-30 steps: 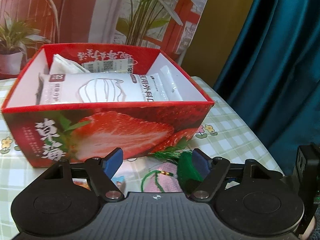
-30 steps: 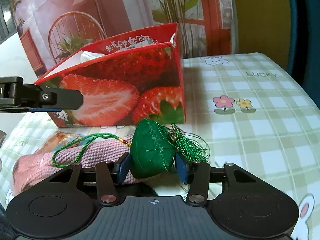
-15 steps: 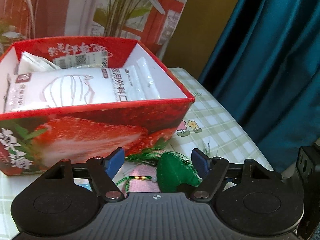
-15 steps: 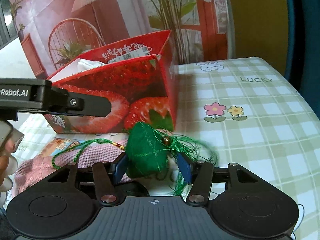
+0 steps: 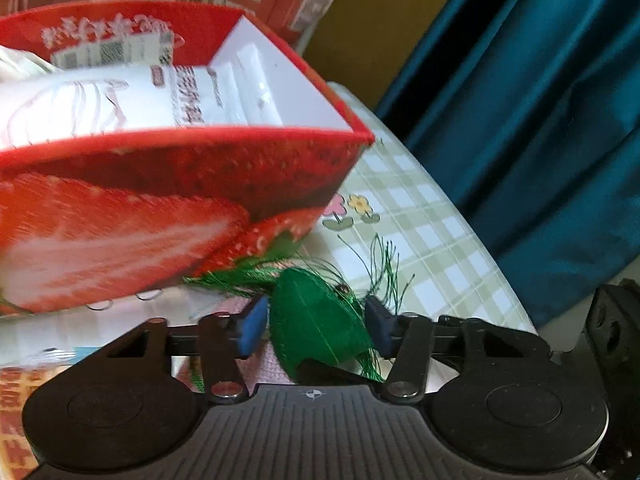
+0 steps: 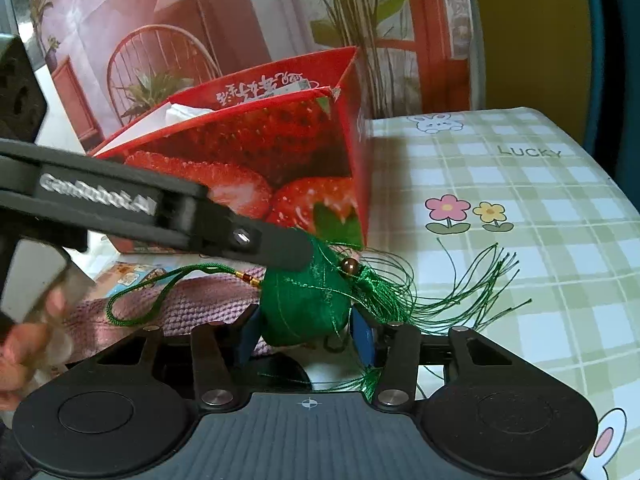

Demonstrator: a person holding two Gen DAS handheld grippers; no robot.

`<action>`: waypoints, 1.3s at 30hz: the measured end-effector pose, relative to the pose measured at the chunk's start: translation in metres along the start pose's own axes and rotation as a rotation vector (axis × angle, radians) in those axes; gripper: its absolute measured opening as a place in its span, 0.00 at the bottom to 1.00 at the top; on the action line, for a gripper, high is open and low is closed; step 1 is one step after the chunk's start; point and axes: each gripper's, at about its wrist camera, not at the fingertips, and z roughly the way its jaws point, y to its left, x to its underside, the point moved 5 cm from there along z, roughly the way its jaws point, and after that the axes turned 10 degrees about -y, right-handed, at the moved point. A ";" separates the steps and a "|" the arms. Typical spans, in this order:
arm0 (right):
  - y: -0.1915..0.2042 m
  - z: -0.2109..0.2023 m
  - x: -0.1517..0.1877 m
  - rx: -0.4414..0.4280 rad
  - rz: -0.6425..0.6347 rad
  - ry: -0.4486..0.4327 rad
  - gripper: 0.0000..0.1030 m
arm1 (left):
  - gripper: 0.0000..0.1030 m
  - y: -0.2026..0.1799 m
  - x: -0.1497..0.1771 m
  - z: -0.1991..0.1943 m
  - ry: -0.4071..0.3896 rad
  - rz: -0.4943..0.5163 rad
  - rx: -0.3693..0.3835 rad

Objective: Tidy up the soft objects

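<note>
Right wrist view: the green silk sachet [image 6: 304, 312] sits between my right gripper [image 6: 306, 336] pads, just in front of the strawberry box [image 6: 256, 152]. Those jaws are closing, and the left pad [image 6: 248, 334] touches the pouch, but I cannot tell if the right one does. Its tassel [image 6: 448, 284] fans away from the box over the checked tablecloth [image 6: 520, 184], and its loop cord [image 6: 160, 292] lies on a pink knitted piece [image 6: 200, 300]. My left gripper [image 5: 316, 326] reaches in along the box front, its finger [image 6: 276, 246] over the sachet top. From the left wrist, its jaws are closing around the sachet [image 5: 320, 324], pads not quite pressing. A mask packet [image 5: 120, 100] lies inside the box [image 5: 200, 168].
</note>
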 end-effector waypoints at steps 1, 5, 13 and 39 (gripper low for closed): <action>0.000 0.000 0.000 -0.003 0.002 -0.004 0.42 | 0.47 -0.001 0.001 0.002 0.001 0.018 -0.011; 0.001 -0.003 -0.004 -0.004 -0.004 -0.016 0.39 | 0.46 -0.003 -0.001 -0.004 -0.023 0.027 0.001; 0.014 -0.022 -0.034 -0.025 -0.048 -0.107 0.38 | 0.45 -0.014 -0.035 -0.045 -0.159 0.067 0.022; 0.067 -0.039 -0.161 -0.135 -0.224 -0.290 0.38 | 0.45 -0.018 -0.134 -0.132 -0.458 0.099 0.044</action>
